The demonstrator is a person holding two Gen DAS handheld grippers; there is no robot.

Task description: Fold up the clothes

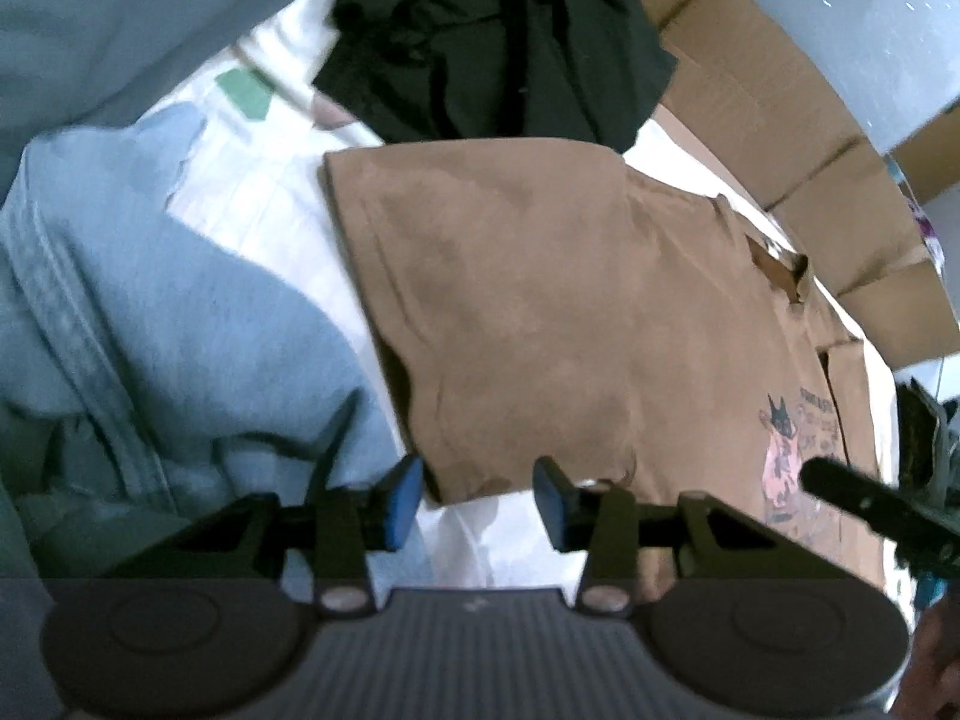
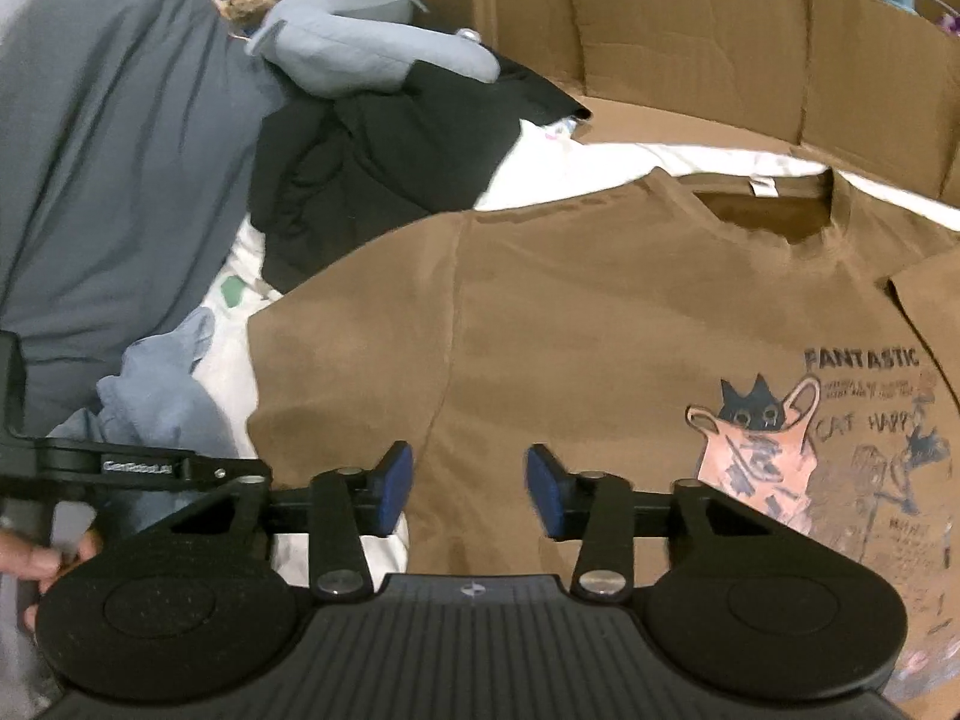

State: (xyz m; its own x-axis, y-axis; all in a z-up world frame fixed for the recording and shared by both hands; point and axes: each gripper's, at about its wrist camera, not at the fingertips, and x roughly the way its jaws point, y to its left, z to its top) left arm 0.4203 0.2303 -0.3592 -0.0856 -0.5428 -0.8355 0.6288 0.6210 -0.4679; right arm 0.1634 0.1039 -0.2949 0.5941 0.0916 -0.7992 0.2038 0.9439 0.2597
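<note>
The brown T-shirt (image 2: 600,324) lies flat, print up, on the white sheet (image 2: 540,162) — collar away from us, sleeve edge just ahead of our left hand-held gripper (image 1: 477,501), the right hand-held gripper (image 2: 469,489) over the body — both gaping, empty.

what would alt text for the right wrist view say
A brown cotton t-shirt with a cartoon cat print lies spread face up on a white sheet, and the right gripper hovers over it with its blue-padded jaws open and empty. A crumpled black garment and flattened brown cardboard lie behind.
</note>
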